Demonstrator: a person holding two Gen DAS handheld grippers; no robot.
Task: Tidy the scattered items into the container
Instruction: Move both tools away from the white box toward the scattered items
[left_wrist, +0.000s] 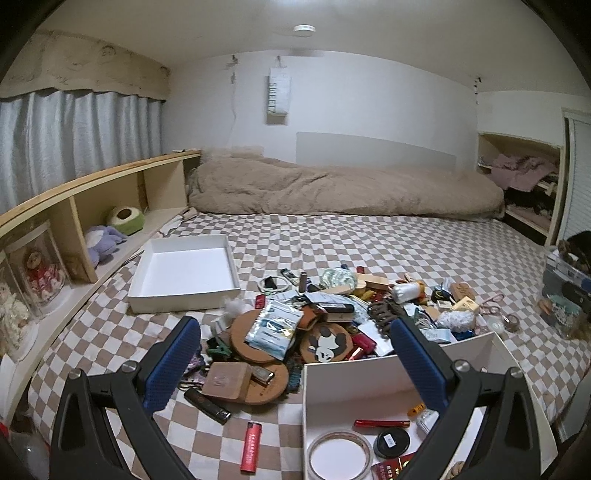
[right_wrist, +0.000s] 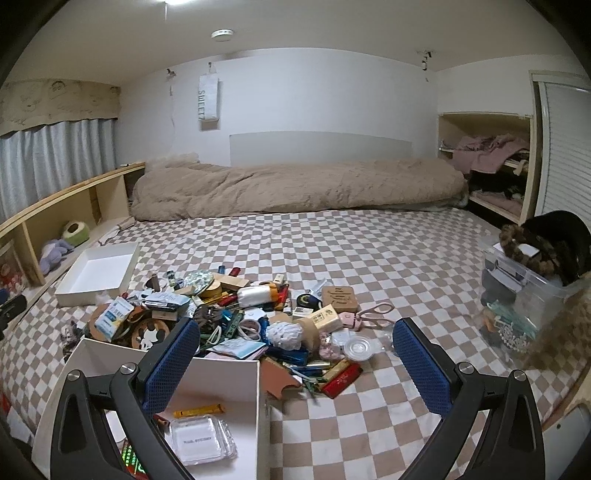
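White container (left_wrist: 369, 384) at bed's near edge, clutter pile (left_wrist: 314, 317) beyond — both grippers' fingers (left_wrist: 177, 362) released, empty.

The left gripper (left_wrist: 295, 363) is held low and level, pointing toward the far wall, its two blue-padded fingers (left_wrist: 173, 363) spread wide with nothing between them. The right gripper (right_wrist: 297, 363) sits in the same pose, jaws wide apart and empty. Each shows black finger arms fanning out from the near edge of its view.
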